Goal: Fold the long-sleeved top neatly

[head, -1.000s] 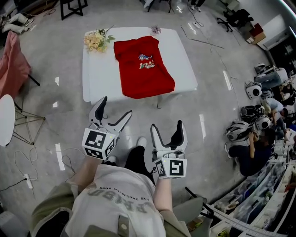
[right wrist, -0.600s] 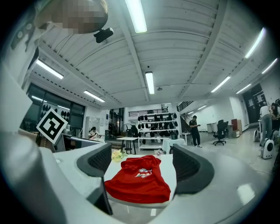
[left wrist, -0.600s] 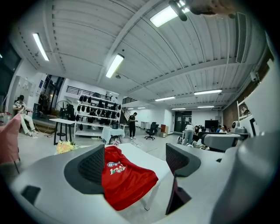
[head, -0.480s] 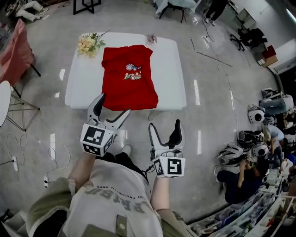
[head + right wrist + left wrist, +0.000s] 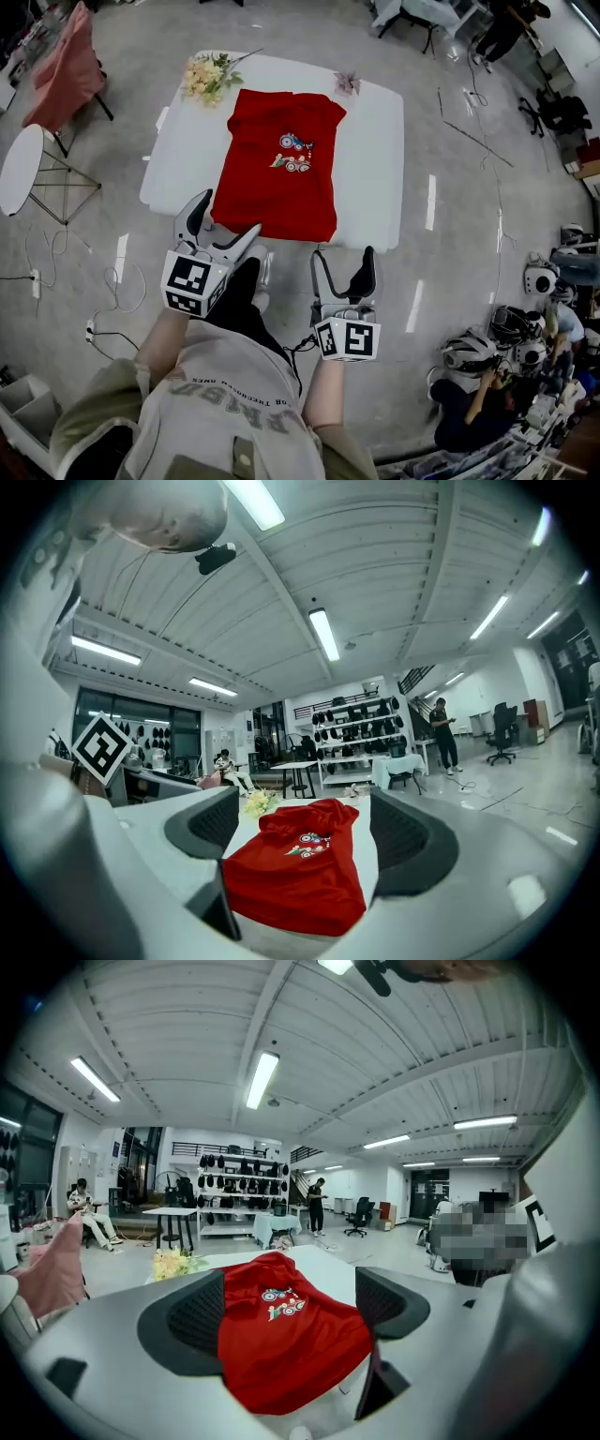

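Long-sleeved top [image 5: 279, 164], red, spread flat on the white table [image 5: 380, 159], hem at the near edge. My left gripper [image 5: 228, 216] and right gripper [image 5: 343, 255] hover short of it, jaws wide, empty. Risk: tugging the hem could drag it off.

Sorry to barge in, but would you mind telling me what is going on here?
A person stands at the near edge of a white table, holding a gripper in each hand. The left gripper and right gripper are both open and empty, held in front of the red top, which lies spread on the table. Neither touches it, so folding has not begun.
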